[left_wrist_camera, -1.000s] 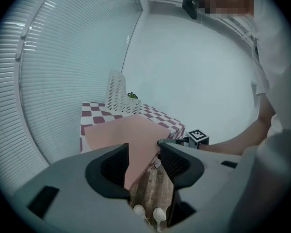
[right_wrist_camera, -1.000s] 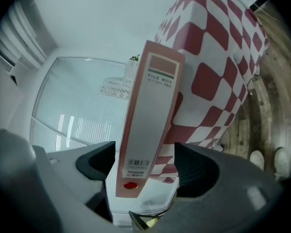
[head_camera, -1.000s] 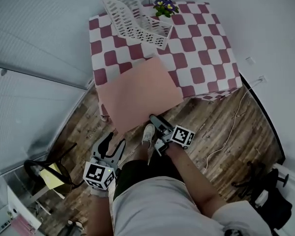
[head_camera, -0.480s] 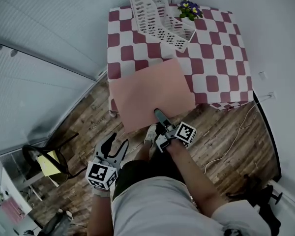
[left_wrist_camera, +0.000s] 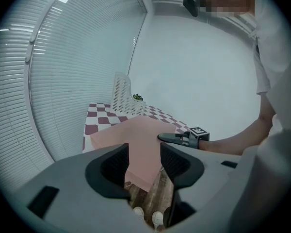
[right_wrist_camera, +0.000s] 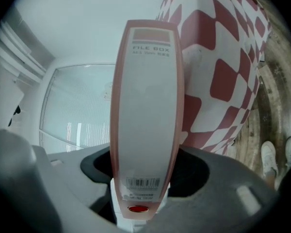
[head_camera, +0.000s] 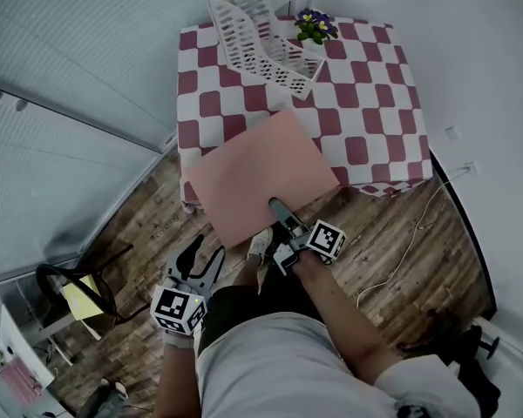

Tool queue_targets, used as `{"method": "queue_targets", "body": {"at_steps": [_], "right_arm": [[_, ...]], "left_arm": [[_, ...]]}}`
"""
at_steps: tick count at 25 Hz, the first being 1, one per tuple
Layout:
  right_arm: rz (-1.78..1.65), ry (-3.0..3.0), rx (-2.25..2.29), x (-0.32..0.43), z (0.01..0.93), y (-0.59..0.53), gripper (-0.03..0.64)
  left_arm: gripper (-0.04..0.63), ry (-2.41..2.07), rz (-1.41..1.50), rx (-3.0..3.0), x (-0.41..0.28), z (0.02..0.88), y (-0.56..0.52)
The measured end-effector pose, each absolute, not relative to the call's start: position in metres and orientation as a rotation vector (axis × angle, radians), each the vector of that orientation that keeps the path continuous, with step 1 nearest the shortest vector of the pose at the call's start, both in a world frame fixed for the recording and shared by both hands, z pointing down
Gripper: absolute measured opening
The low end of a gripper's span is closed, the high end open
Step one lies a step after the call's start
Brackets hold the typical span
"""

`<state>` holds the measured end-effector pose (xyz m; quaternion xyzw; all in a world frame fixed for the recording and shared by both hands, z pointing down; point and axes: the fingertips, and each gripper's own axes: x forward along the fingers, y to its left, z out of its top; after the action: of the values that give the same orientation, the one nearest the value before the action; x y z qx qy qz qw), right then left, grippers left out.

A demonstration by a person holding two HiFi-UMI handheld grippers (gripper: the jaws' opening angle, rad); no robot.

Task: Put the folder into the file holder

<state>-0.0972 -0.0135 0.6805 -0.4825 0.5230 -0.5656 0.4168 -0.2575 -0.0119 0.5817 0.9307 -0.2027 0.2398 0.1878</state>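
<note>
**Grabbing the folder at the table's edge**

The right claw [head_camera: 276, 208] has just been closing and now pinches the pink folder [head_camera: 257, 177] by its near end. The folder lies at the 6 o'clock side of the table [head_camera: 375, 103], partly sticking out over the floor. The white holder [head_camera: 261, 37] stands well apart at 12 o'clock and looks empty. The left claw [head_camera: 205, 251], down at 7 o'clock, is spread apart and holds nothing. So the grab looks done. Lifting, carrying and sliding the folder in are all left.
</note>
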Motion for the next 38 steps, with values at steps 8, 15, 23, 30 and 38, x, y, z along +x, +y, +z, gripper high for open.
{"method": "queue_targets", "body": {"at_steps": [8, 15, 23, 30, 38], "right_arm": [[-1.373, 1.458, -1.381, -0.067, 0.652, 0.013, 0.278], [-1.25, 1.556, -1.474, -0.034, 0.605, 0.029, 0.276], [-1.038, 1.674, -1.616, 0.016, 0.544, 0.04, 0.276], [-0.913, 1.711, -1.713, 0.062, 0.509, 0.028, 0.276], [-0.806, 1.756, -1.79, 0.11, 0.479, -0.026, 0.275]], "left_arm": [[0.183, -0.542, 0.628, 2.671, -0.228, 0.56, -0.002], [0.183, -0.509, 0.564, 2.727, -0.199, 0.534, 0.008], [0.183, -0.5, 0.476, 2.788, -0.167, 0.506, -0.001], [0.183, -0.468, 0.433, 2.823, -0.135, 0.493, -0.03], [0.183, -0.381, 0.398, 2.854, -0.085, 0.493, -0.097]]}}
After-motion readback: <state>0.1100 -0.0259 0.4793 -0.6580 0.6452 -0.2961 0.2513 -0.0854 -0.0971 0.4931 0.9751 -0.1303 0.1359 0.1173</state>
